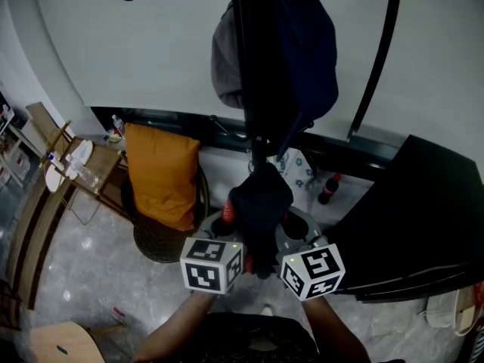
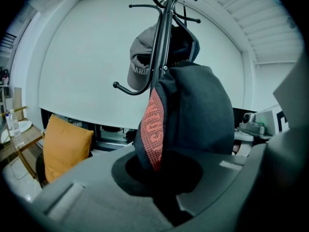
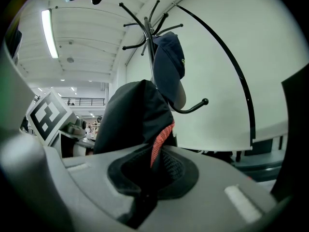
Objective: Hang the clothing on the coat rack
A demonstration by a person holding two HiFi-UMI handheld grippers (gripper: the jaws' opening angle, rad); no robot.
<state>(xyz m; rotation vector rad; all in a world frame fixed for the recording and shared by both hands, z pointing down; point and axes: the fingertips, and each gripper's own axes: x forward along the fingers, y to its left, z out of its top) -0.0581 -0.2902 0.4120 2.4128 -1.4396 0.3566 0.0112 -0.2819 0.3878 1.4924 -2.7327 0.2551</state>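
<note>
A dark piece of clothing (image 1: 261,201) with a red dotted patch (image 2: 153,124) is held up in front of the black coat rack (image 1: 249,66). My left gripper (image 1: 240,237) and right gripper (image 1: 281,239) are both shut on its lower edge, side by side. In the left gripper view the cloth (image 2: 203,110) rises from the jaws of the left gripper (image 2: 164,187). In the right gripper view the cloth (image 3: 135,115) rises from the right gripper (image 3: 145,187). A grey cap (image 1: 225,55) and a navy cap (image 1: 310,51) hang on the rack.
An orange cushion (image 1: 161,174) leans in a round wicker chair at the left. A black table (image 1: 423,218) fills the right side. A dark bottle (image 1: 327,189) stands on the floor by the rack. A curved black pole (image 1: 378,59) rises to the right of the rack.
</note>
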